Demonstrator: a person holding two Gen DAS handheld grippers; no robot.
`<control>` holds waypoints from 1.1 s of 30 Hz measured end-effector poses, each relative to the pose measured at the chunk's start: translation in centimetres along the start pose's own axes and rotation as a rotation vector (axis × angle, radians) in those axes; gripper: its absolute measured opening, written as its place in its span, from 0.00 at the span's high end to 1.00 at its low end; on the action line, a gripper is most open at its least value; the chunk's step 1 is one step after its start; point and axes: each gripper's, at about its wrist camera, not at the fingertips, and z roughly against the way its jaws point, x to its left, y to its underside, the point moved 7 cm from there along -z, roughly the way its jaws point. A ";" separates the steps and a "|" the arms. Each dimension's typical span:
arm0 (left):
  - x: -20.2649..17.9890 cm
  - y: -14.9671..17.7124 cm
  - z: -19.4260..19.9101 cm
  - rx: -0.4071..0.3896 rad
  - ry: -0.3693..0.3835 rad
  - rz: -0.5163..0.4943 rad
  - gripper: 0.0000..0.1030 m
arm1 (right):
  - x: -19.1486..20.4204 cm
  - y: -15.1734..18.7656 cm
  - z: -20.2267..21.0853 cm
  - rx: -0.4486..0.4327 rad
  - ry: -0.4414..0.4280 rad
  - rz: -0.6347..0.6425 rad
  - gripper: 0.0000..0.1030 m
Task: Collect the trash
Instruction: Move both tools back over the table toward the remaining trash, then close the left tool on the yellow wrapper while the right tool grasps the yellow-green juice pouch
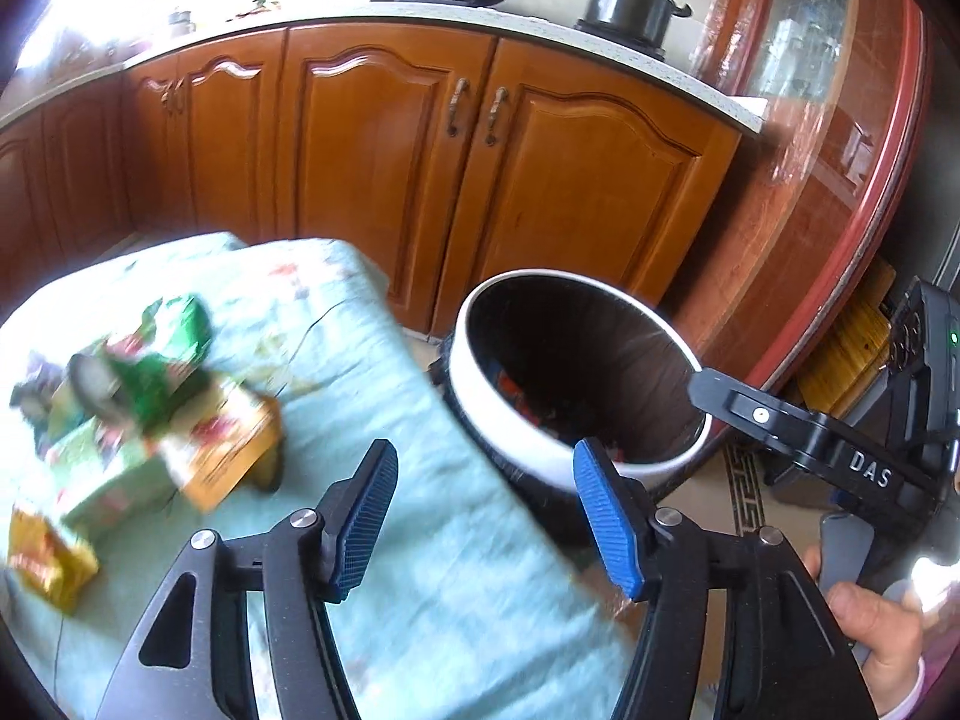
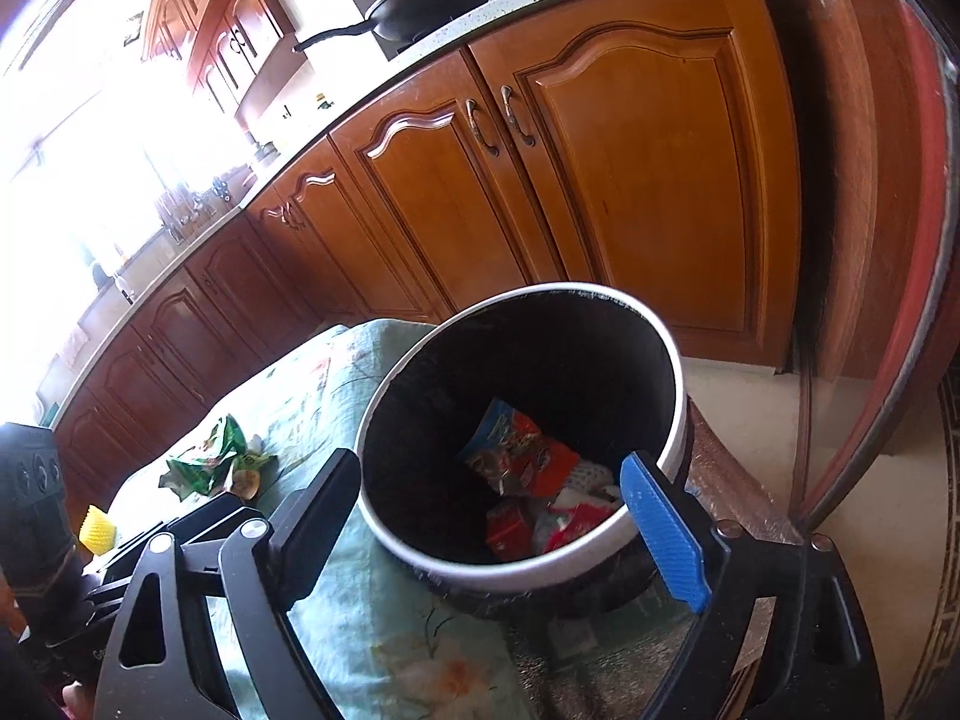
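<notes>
Hovering both grippers empty: my left gripper [image 1: 486, 516] and right gripper [image 2: 498, 516] gape open. Crinkly green wrappers [image 1: 162, 354] lie at ten o'clock on the cloth [image 1: 456, 588], light, soft, slippery; I'd pinch a crumpled fold.

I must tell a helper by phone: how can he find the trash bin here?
Look below the brown kitchen cabinets, beside the table with the pale green cloth. The trash bin stands there: round, white rim, black inside, colourful wrappers at its bottom.
</notes>
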 end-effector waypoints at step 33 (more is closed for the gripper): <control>14.6 7.1 14.6 -0.070 -0.216 0.275 0.41 | 15.5 7.4 -3.8 0.135 -0.223 0.142 0.12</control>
